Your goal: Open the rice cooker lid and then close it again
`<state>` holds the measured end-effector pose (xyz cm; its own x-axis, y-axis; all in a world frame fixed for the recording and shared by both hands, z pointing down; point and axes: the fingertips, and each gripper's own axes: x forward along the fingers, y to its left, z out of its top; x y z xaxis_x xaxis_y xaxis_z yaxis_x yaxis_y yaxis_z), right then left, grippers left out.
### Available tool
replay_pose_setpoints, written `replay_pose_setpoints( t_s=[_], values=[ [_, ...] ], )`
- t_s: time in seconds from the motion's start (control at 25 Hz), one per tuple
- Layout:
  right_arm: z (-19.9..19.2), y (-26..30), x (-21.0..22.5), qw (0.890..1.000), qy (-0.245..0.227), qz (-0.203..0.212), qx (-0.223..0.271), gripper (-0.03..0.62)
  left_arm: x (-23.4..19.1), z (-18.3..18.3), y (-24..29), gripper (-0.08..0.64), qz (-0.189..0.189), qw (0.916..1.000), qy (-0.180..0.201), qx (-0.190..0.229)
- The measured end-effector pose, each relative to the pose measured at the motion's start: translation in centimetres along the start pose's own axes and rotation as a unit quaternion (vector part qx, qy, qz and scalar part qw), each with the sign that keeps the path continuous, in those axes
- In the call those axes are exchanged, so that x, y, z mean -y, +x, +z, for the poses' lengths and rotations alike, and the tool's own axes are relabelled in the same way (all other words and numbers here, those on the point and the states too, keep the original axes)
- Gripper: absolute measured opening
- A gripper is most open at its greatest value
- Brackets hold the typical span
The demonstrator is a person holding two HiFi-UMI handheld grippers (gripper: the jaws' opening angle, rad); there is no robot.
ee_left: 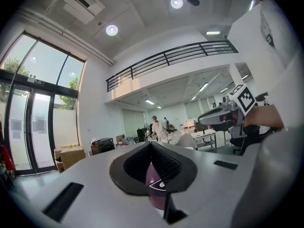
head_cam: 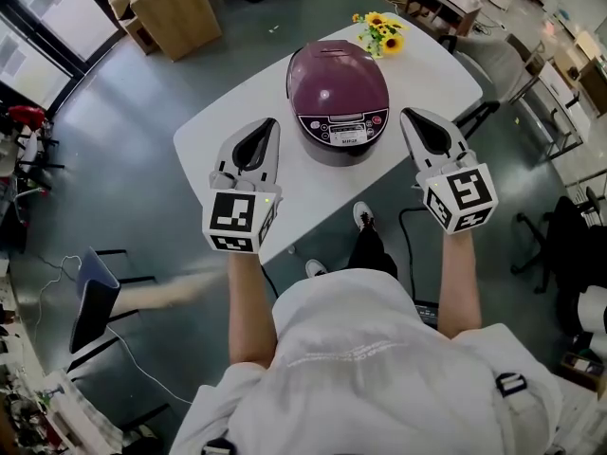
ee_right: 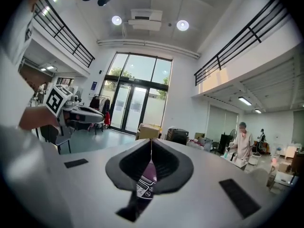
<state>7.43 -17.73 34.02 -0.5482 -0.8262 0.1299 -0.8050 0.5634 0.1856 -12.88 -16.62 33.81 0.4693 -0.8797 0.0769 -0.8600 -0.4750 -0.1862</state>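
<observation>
Torso [head_cam: 379, 349]: filling the bottom of the head view, nearest the lens, with both forearms reaching up-frame.
Left gripper [head_cam: 269, 124]: fingers pressing together and pinching nothing, tips hovering just beside the cooker's left flank, apart from it.
Right gripper [head_cam: 409, 114]: same on the other flank, fingers pressing together, empty, tips near the cooker but not touching.
Rice cooker [head_cam: 339, 93]: sitting on the white table [head_cam: 223, 145], between the two sets of fingertips.
Lid [head_cam: 334, 72]: lying shut. I can't tell whether the open-close cycle is coming or already over.
Control panel [head_cam: 343, 127]: facing the person, between the two sets of fingertips and level with them.
Sunflowers [head_cam: 379, 32]: lying well past the fingertips, behind the cooker, out of the work path.
Left fingertips, left gripper view: closing flush on nothing, with a purple sliver of cooker showing below and beyond them.
Right fingertips, right gripper view: meeting the same way, with panel buttons showing low beyond the tips.
Latch: not making it out in any view, so I'm assuming it sits at the lid's front edge above the panel.
Next move, if opening: I'm suggesting one shut tip pressing that front edge and the other bracing the body, since the cooker could be sliding on the smooth table.
Risk: tips straying onto the panel buttons, or the lid springing up into a gripper hovering over it.
Closing: I'm suggesting pushing down on the lid's crown until it is seating, not slamming.
</observation>
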Motion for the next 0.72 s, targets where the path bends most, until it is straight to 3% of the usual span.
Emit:
replay_pose_setpoints(
  t_s=[0.72],
  values=[
    [-1.6, -0.6, 0.3, 1.000, -0.005, 0.010, -0.020, 0.026, 1.8, -1.4, 1.1, 0.015, -0.011, 0.9996, -0.025, -0.011]
  ],
)
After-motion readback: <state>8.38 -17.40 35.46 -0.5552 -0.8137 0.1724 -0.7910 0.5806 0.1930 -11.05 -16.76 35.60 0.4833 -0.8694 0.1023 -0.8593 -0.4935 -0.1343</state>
